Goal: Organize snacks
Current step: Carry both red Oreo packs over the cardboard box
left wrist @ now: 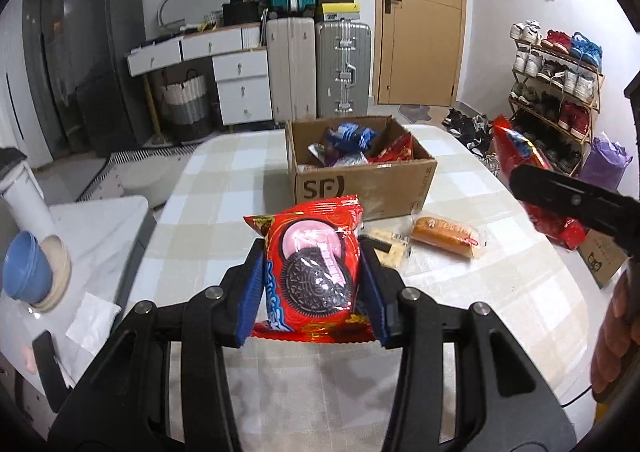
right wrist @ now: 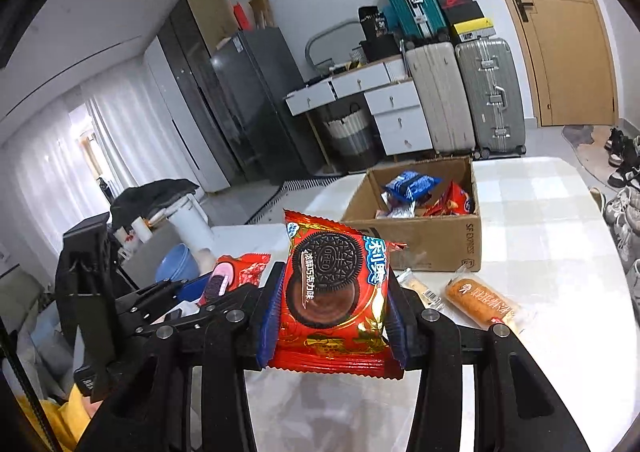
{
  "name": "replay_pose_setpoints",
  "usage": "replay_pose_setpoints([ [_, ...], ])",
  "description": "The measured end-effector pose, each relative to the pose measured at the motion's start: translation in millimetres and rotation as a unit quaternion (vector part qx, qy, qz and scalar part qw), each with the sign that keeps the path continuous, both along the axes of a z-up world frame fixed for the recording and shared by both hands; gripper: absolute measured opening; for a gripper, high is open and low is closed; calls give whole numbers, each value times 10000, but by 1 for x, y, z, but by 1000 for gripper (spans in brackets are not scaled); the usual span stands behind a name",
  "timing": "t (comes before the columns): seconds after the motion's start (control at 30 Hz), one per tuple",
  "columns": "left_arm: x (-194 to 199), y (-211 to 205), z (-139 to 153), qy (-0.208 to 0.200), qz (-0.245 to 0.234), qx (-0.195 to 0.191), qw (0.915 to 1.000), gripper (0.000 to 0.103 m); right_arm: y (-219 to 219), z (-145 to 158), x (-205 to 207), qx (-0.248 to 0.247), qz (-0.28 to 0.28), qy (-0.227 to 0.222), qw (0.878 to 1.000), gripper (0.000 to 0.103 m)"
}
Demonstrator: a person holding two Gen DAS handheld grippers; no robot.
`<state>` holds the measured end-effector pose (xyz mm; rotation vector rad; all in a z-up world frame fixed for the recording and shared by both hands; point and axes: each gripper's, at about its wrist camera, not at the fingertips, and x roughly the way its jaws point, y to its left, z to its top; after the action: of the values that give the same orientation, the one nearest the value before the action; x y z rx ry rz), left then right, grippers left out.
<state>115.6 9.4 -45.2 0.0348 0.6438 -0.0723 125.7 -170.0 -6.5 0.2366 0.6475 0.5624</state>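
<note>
My left gripper [left wrist: 312, 252] is shut on a red Oreo pack with pink cream [left wrist: 316, 264], held above the checked table [left wrist: 224, 187]. My right gripper [right wrist: 332, 284] is shut on a red Oreo pack with chocolate cream [right wrist: 332, 292], also held above the table. The right gripper with its pack shows at the right edge of the left wrist view [left wrist: 532, 179]; the left gripper and its pack show at the left of the right wrist view [right wrist: 236, 272]. An open cardboard box [left wrist: 360, 187] holding several snack packs stands at the table's far side; it also shows in the right wrist view [right wrist: 420, 240].
An orange-wrapped cake bar [left wrist: 448, 236] and a pale cracker pack [left wrist: 388, 248] lie on the table in front of the box. Blue bowls [left wrist: 28, 272] stand on a side surface at the left. Suitcases [left wrist: 320, 67], drawers and a shoe rack [left wrist: 556, 91] stand beyond the table.
</note>
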Motion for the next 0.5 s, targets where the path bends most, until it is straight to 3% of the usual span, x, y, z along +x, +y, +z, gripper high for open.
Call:
replay_pose_setpoints([
  [0.27, 25, 5, 7, 87, -45, -121, 9999, 41, -18, 8, -2, 149, -86, -38, 9998, 45],
  [0.5, 74, 3, 15, 115, -163, -195, 9996, 41, -26, 9, 34, 202, -135, 106, 9996, 45],
])
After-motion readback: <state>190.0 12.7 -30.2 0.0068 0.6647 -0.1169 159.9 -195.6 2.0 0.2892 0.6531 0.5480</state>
